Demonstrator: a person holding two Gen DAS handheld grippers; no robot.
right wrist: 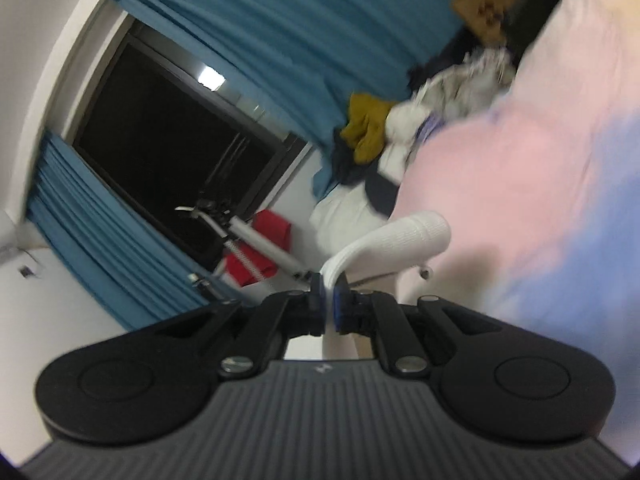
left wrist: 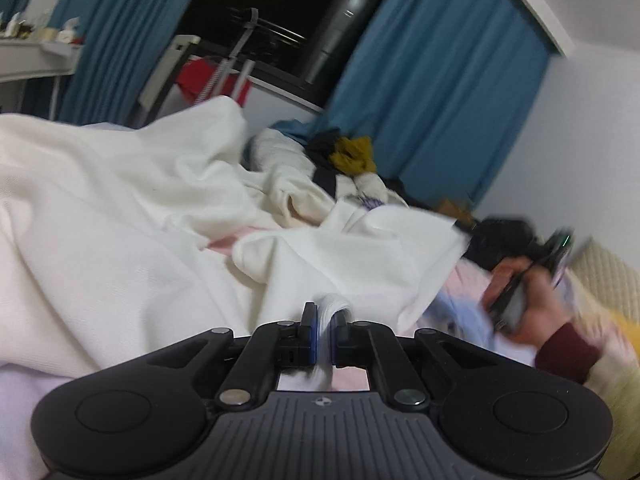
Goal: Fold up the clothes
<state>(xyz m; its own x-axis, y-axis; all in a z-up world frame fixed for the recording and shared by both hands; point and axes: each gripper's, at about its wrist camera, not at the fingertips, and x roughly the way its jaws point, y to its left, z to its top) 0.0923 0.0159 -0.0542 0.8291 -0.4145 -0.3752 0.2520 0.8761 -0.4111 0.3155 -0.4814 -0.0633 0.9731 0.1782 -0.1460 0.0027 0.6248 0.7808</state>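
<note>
White garment (left wrist: 132,216), a large cream-white piece of clothing, lies rumpled across a bed covered in a pink and pale blue sheet (right wrist: 520,184). It spreads ahead of and to the left of the left gripper (left wrist: 325,320), which is pinching a bunched edge of the fabric between its pads. To the right of that gripper, a hand (left wrist: 532,300) in a dark red sleeve (left wrist: 568,352) holds the other tool, blurred, at a far corner of the same cloth.

From the right wrist view, the right gripper (right wrist: 329,296) is pressed together on a thick folded edge of the white garment, which curls up and to the right just beyond its tips.

Farther ahead of both grippers sits a pile of clothes (left wrist: 344,160) with a mustard-yellow piece (right wrist: 366,128) on top. Behind it hang blue curtains (left wrist: 440,80) beside a dark window (right wrist: 168,132). A red cloth (right wrist: 260,248) hangs near a white rack (left wrist: 236,68) under the window.
</note>
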